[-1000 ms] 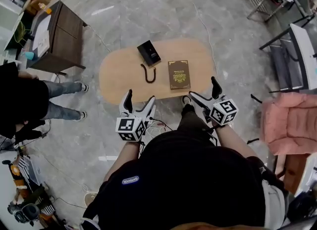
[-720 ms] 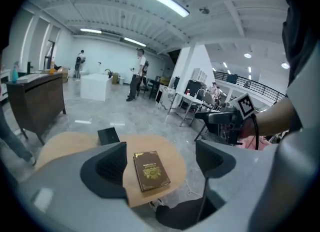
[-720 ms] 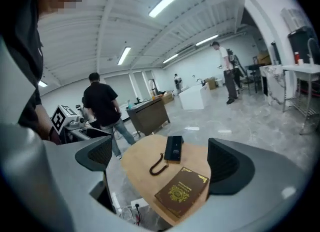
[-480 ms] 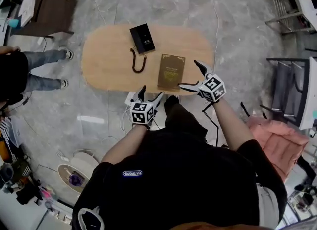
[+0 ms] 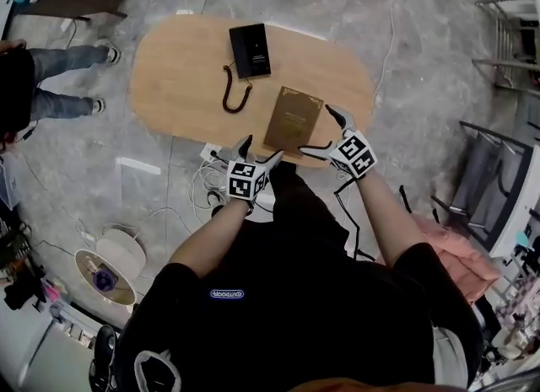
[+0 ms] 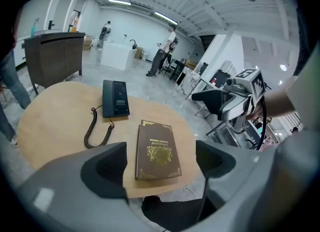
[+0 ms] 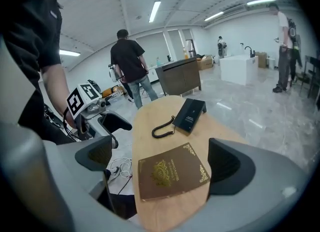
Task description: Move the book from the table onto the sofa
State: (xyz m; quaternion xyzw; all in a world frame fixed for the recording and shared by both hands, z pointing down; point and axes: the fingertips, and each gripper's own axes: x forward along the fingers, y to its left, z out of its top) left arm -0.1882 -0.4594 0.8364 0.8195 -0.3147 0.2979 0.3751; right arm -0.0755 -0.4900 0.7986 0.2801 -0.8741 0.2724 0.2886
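Observation:
A brown book (image 5: 292,118) with gold ornament lies flat near the front edge of the oval wooden table (image 5: 177,87). In the left gripper view the book (image 6: 157,149) lies between the open jaws, a little beyond them. The right gripper view shows the book (image 7: 172,170) the same way. My left gripper (image 5: 256,151) hangs open at the table's front edge, just left of the book. My right gripper (image 5: 322,130) stands open at the book's right side, close to its front corner. Neither touches the book. No sofa is in view.
A black telephone (image 5: 251,50) with a coiled cord (image 5: 232,99) sits on the table behind the book. Cables and a power strip (image 5: 211,181) lie on the floor under the front edge. A person's legs (image 5: 59,78) stand at the left. A dark cabinet (image 6: 52,56) is beyond.
Both grippers have moved forward to the table's front edge. The right one has closed in beside the book. The head view has shifted, so the table sits higher and more central.

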